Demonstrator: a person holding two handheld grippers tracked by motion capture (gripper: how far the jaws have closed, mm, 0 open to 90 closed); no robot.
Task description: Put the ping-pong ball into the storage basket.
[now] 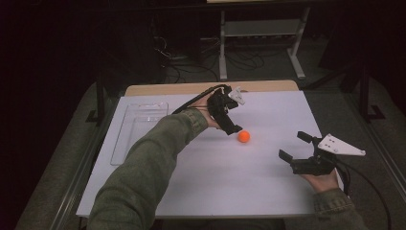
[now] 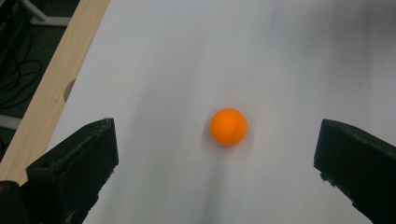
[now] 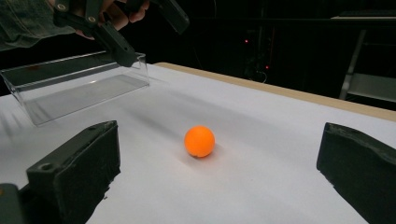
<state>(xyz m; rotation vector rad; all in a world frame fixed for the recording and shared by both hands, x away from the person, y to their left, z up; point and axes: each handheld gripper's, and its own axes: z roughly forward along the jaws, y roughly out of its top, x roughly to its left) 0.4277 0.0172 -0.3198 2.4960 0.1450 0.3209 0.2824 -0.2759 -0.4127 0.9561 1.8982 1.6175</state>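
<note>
An orange ball [image 1: 243,136] rests on the white table sheet [image 1: 215,182] near its middle. My left gripper [image 1: 237,115] hovers just behind and left of it, open and tilted down toward it. In the left gripper view the ball [image 2: 228,126] lies on the sheet between and below the wide-apart jaws, untouched. My right gripper [image 1: 293,145] sits open at the right, pointed at the ball from some distance. In the right gripper view the ball [image 3: 199,141] lies ahead between the jaws, and the left gripper [image 3: 140,32] hangs above it at top left.
A clear plastic tray [image 1: 139,129] lies empty at the left of the sheet, also seen as the clear tray [image 3: 70,88] behind the ball. The table's wooden edge [image 1: 210,87] runs along the far side. Cables and a metal stand [image 1: 261,33] are on the floor beyond.
</note>
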